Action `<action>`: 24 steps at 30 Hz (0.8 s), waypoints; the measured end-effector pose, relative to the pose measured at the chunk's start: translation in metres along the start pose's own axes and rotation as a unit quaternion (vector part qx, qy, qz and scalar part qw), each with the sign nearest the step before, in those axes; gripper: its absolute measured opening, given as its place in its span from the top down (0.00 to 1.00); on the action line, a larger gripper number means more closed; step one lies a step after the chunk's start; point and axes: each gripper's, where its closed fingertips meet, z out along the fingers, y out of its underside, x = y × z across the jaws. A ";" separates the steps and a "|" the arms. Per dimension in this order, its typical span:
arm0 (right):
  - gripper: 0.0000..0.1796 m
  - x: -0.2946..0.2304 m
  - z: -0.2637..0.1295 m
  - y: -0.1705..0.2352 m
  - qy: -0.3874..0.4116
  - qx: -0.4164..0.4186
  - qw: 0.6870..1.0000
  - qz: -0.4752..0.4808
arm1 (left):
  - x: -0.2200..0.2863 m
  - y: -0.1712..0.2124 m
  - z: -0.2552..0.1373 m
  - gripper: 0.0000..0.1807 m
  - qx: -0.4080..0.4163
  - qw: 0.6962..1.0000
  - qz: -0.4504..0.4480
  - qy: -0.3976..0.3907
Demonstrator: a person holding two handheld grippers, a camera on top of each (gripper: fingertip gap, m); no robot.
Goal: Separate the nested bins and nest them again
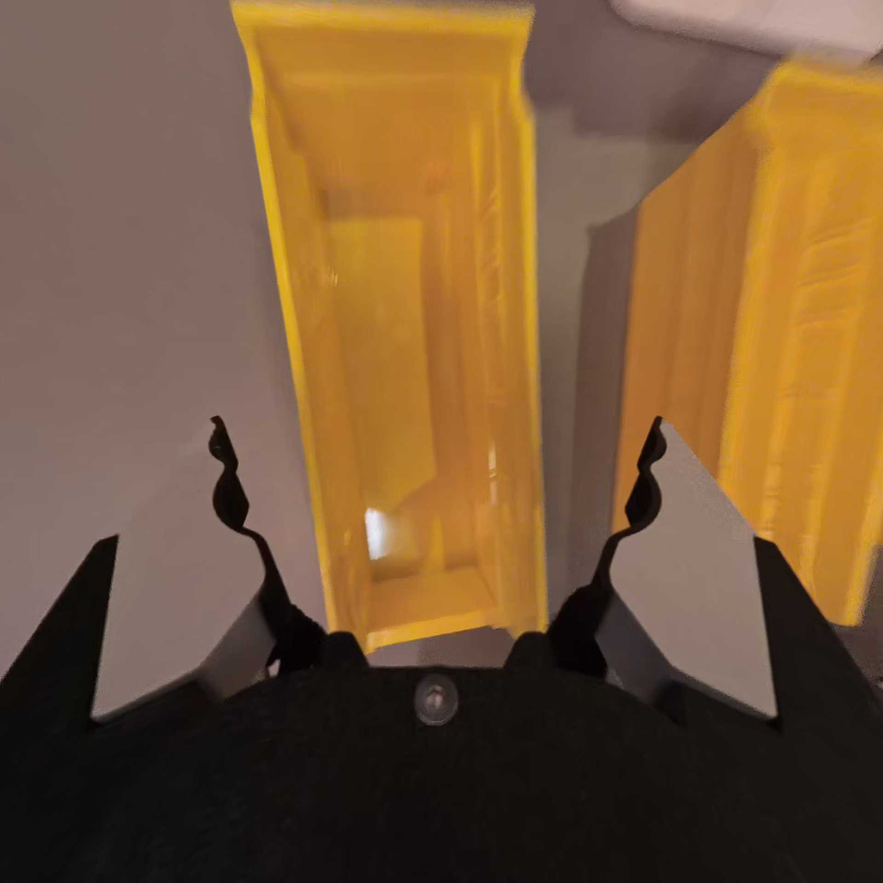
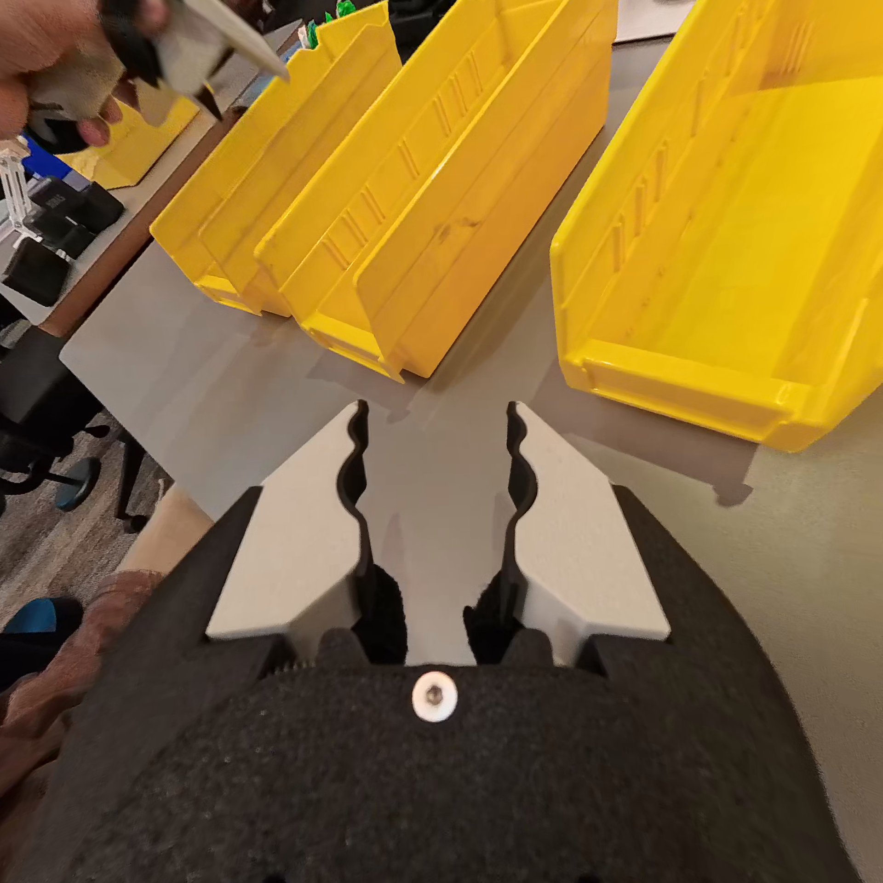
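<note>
No writing legible in either view, possibly faint lettering on a black box (image 2: 56, 203) at the left edge of the right wrist view, too blurred to read

Grey table (image 2: 200, 363) carried three yellow bins, open side up. Left bin (image 2: 267, 191) at 11 o'clock touched middle bin (image 2: 430, 200) at 12. Right bin (image 2: 726, 267) sat apart at 2 o'clock. Small yellow piece (image 2: 143, 143) lay at 10 o'clock, blurred.
</note>
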 end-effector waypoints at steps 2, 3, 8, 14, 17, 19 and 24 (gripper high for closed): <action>0.67 0.000 -0.003 -0.002 0.006 0.005 1.000 -0.012 | 0.011 -0.009 -0.028 0.13 0.084 0.996 0.016 0.030; 0.67 0.001 -0.005 -0.003 0.012 0.008 1.000 -0.019 | 0.011 -0.005 -0.042 0.13 0.122 0.992 0.038 0.024; 0.66 0.005 -0.014 -0.010 0.039 0.033 0.997 -0.052 | 0.002 0.059 -0.102 0.33 0.323 0.939 0.114 -0.019; 0.66 0.003 -0.025 -0.017 0.042 0.064 0.996 -0.038 | 0.018 0.161 -0.096 0.47 0.371 0.922 0.097 0.049; 0.66 0.010 -0.031 -0.014 0.069 0.068 0.994 -0.056 | 0.036 0.177 -0.095 0.55 0.347 0.927 0.079 0.114; 0.65 0.016 -0.034 -0.007 0.090 0.062 0.992 -0.064 | 0.046 0.188 -0.085 0.65 0.316 0.934 0.100 0.130; 0.64 0.027 -0.041 0.001 0.102 0.057 0.992 -0.057 | 0.059 0.193 -0.064 0.65 0.288 0.937 0.114 0.160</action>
